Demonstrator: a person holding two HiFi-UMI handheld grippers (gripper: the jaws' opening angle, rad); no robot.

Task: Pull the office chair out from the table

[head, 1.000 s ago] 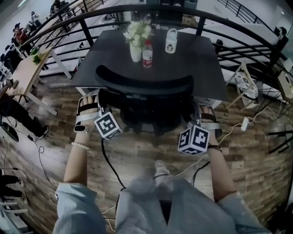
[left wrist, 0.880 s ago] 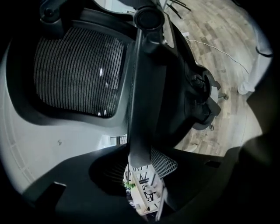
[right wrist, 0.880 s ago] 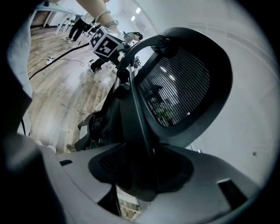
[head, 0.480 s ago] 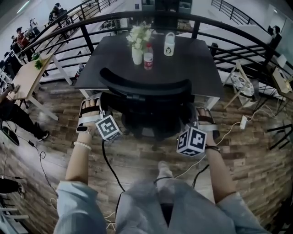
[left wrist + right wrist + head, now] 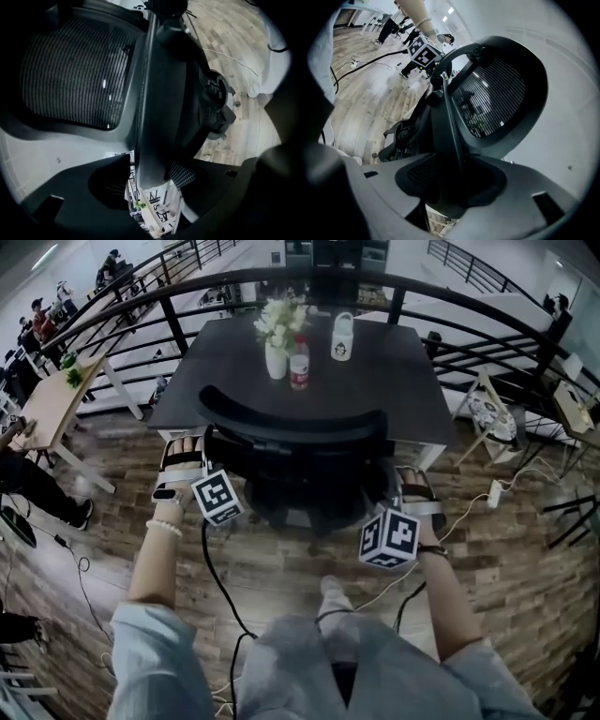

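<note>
Left gripper (image 5: 152,185) has its jaws spread, having just been opening. A dark bar of the office chair (image 5: 291,442) stands loose between them, with a slit of light beside it. Right gripper (image 5: 450,187) pinches the matching bar on the chair's other side, and the bar fills its jaws.

Only the head view shows where the chair sits: its backrest is close against the near edge of the black table (image 5: 403,390), which carries a flower vase (image 5: 277,334), a bottle (image 5: 299,364) and a white mug (image 5: 343,334). The right gripper view alone catches the left marker cube (image 5: 423,51) beyond the mesh back.
</note>
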